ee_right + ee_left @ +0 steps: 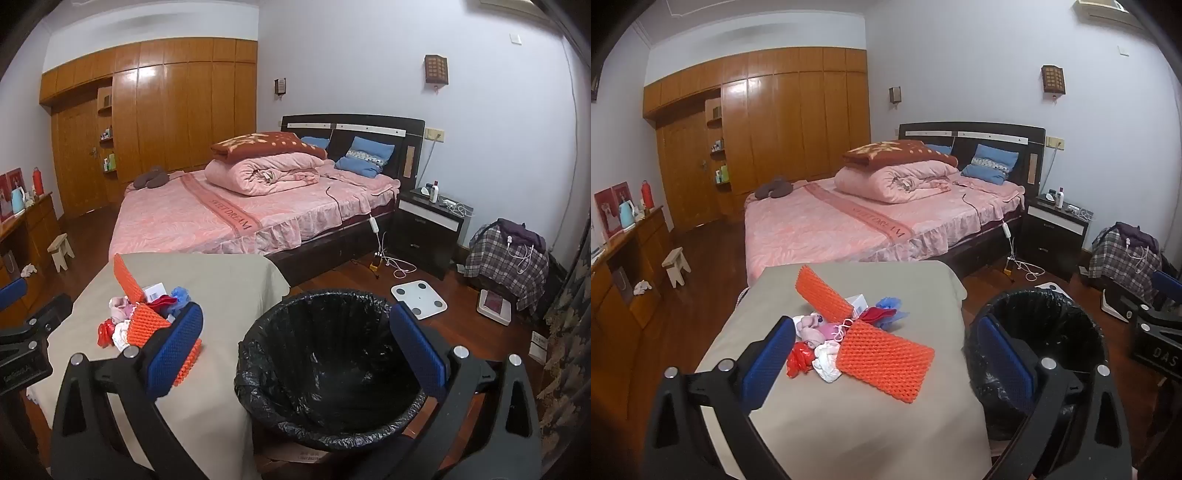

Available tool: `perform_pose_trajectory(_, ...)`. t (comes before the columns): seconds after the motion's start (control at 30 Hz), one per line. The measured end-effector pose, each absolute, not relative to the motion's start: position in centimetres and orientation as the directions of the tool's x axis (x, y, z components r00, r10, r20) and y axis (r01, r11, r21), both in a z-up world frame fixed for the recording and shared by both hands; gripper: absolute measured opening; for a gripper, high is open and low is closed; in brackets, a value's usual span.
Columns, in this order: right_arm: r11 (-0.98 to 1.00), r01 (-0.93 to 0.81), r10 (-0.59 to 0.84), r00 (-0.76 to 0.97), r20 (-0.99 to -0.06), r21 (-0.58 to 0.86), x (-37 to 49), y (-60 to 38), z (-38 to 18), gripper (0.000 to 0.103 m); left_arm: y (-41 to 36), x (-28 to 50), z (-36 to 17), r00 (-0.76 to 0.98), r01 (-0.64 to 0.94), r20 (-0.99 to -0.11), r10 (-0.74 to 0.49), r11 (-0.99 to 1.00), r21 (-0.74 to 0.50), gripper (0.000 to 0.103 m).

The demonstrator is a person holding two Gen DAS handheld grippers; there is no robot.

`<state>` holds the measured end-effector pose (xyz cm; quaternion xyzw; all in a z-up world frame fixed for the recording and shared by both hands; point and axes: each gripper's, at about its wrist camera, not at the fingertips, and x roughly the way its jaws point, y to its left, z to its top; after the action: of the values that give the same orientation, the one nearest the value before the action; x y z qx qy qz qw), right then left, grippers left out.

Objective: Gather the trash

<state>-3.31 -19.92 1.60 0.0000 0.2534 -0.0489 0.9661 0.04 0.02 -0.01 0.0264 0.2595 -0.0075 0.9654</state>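
A pile of trash lies on a beige-covered table (pixel 849 417): two orange foam nets (pixel 884 360) (pixel 823 295), a red wrapper (pixel 799 360), white and pink crumpled bits (pixel 827 360), a blue piece (pixel 892 306) and a small white box (pixel 858 302). A bin with a black bag (pixel 1045 332) (pixel 332 362) stands right of the table. My left gripper (pixel 886 358) is open above the table, short of the pile. My right gripper (pixel 295 343) is open and empty above the bin's near rim; the pile (pixel 147 317) lies to its left.
A pink bed (pixel 849 221) stands behind the table, a dark nightstand (pixel 1056 229) to its right. A white scale (pixel 419 293), cables and a plaid-covered heap (pixel 506 258) lie on the wooden floor. A wooden dresser (pixel 620 266) and small stool (pixel 676 266) stand at left.
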Motion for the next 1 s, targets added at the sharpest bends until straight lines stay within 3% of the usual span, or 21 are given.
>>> perform_pose_trajectory(1.0,0.995,0.094,-0.095,0.864,-0.495,-0.026,-3.08,-19.78,1.26,0.098,0.12,-0.1,0.5,0.865,0.026,-0.502,0.002,0.998,0.048,0.097)
